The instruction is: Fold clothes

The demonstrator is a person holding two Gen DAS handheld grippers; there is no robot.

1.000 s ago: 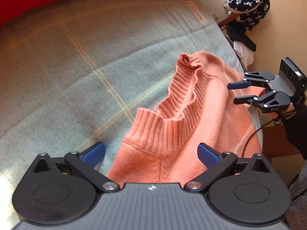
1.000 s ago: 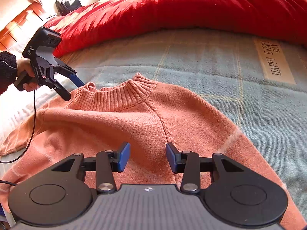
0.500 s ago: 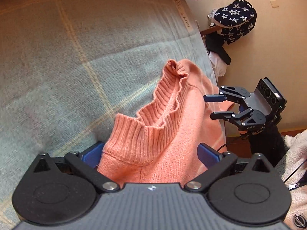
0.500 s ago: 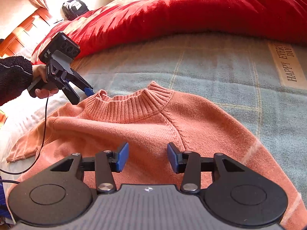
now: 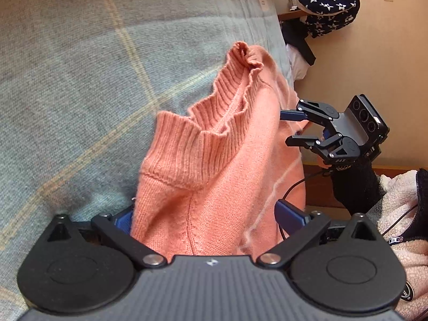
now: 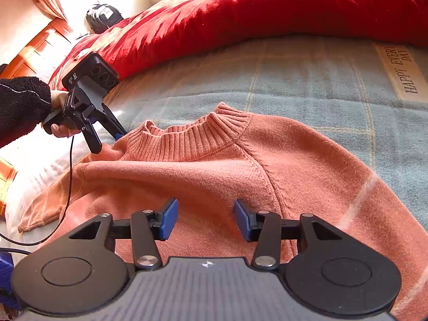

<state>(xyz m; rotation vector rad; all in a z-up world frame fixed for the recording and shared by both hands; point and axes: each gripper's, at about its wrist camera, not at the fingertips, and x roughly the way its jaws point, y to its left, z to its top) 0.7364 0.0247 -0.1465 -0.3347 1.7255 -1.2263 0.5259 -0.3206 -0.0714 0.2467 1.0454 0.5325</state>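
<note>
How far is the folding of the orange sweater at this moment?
Done: the sweater lies spread on the blanket. In hand: left gripper straddles its shoulder, open; right gripper hovers above, jaws opening. Left: every fold; the sleeve lies out.

Plaid-blanketed bed [image 6: 307,80] bears salmon sweater [image 6: 240,165], red duvet [image 6: 267,13].
</note>
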